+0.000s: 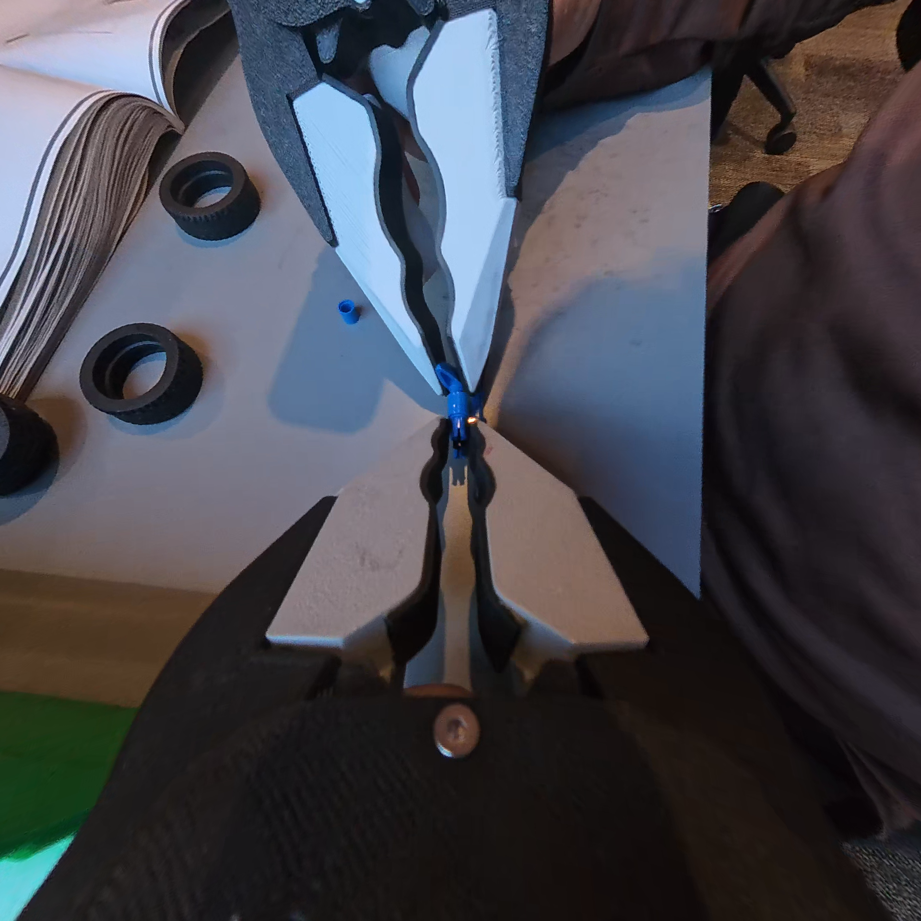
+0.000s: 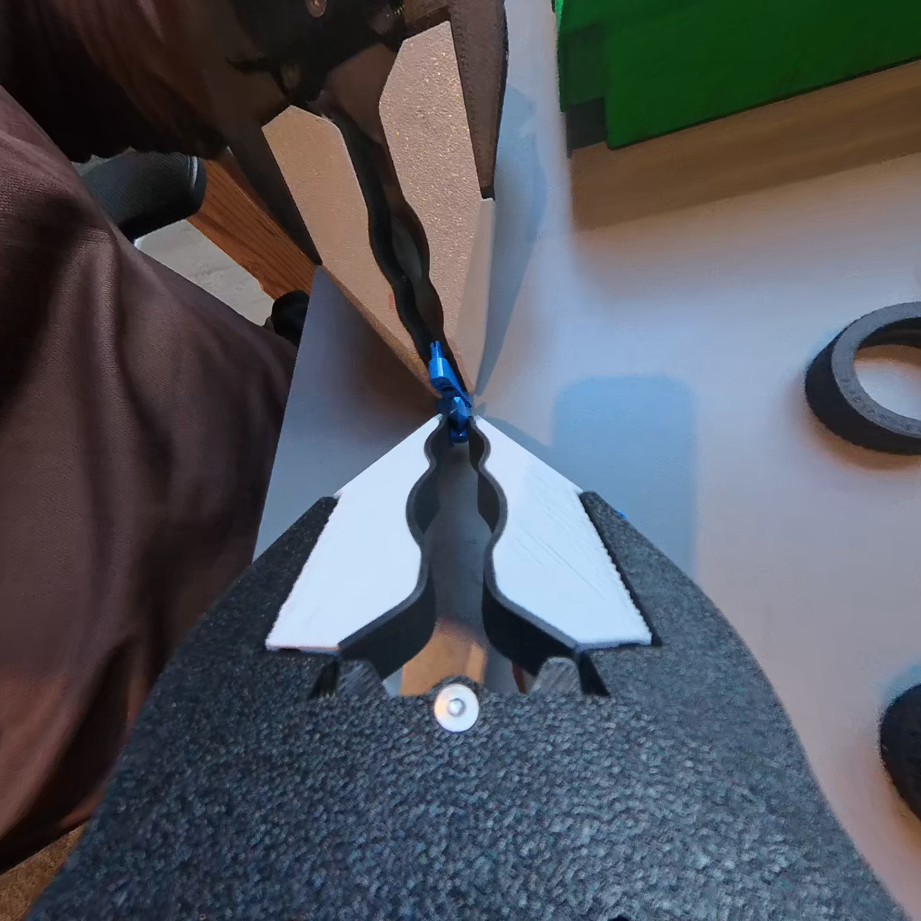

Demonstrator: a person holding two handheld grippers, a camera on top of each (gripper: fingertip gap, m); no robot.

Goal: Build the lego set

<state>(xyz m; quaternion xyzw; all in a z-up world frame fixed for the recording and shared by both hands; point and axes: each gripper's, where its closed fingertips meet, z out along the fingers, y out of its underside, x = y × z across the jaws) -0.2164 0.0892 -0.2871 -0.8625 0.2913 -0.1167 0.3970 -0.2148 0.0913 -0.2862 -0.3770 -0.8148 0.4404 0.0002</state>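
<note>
Grippers tip to tip above the table [image 1: 598,324], each pinching a small blue pin.

Left gripper [image 1: 461,438] clamped on blue pin [image 1: 458,413]; right gripper [image 1: 456,383] clamped on second blue pin [image 1: 445,375]. Long axes running roughly gripper to gripper, end to end, touching. Beside them on the table: loose blue bush [image 1: 349,314], black tyres [image 1: 209,202], open booklet [image 1: 65,149] further off.

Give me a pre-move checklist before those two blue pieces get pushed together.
1. Left gripper shut on its blue pin: ok.
2. Right gripper shut on its blue connector: ok.
3. The two blue pieces meet tip to tip: ok.
4. Pieces lined up on one axis: cannot tell, too small.
5. Held above the table, nothing beneath: ok.
6. Loose blue bush and tyres away from the grippers: ok.
</note>
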